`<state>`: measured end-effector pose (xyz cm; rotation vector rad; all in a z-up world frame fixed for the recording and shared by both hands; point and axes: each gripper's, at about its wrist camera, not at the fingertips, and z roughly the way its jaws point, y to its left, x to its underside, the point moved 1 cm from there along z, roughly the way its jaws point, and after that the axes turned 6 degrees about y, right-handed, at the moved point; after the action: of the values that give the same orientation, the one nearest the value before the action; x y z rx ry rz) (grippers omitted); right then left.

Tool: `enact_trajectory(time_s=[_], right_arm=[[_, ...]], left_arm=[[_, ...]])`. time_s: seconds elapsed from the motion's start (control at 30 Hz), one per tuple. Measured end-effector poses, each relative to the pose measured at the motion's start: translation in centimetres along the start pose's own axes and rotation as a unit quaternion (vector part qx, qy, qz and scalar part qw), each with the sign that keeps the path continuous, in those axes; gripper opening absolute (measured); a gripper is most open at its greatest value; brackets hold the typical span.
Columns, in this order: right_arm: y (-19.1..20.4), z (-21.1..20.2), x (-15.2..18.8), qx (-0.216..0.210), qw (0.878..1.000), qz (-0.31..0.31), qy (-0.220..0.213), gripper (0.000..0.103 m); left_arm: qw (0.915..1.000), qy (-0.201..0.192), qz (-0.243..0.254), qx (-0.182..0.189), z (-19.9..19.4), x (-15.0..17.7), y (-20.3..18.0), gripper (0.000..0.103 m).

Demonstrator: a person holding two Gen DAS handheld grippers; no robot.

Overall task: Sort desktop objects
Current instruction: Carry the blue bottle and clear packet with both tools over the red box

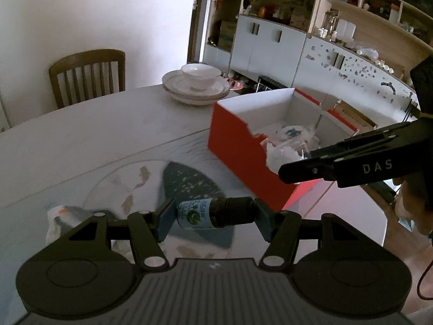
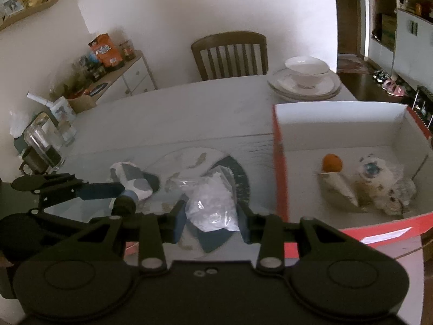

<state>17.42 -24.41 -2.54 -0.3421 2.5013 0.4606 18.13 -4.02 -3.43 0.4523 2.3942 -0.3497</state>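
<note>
My left gripper [image 1: 213, 216] is shut on a small dark bottle [image 1: 213, 212] with a blue-green label, held sideways above the table. It also shows in the right wrist view [image 2: 127, 199] at the left. My right gripper [image 2: 212, 216] is shut on a clear plastic bag [image 2: 211, 203] of white bits, held above the table left of the red box [image 2: 280, 178]. The red box [image 1: 235, 146] is white inside and holds an orange [image 2: 332, 162], a cloth pouch [image 2: 338, 187] and wrapped items [image 2: 384, 187].
A crumpled white-and-grey packet [image 2: 132, 176] lies on the patterned table mat [image 1: 151, 187]. Stacked plates with a bowl [image 1: 197, 81] stand at the table's far side, a wooden chair [image 1: 88, 74] behind. A glass jug [image 2: 40, 146] stands at the left edge.
</note>
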Motion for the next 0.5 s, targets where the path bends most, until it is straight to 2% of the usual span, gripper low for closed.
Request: enact_trajectory(time_s=[0.5], right_arm=[[-7.7, -3.8, 0.2, 0.016, 1.000, 0.017, -0.019, 0.039]], left_arm=[[0.9996, -0.010, 0.019, 0.020, 3.7, -3.9, -6.8, 0.061]])
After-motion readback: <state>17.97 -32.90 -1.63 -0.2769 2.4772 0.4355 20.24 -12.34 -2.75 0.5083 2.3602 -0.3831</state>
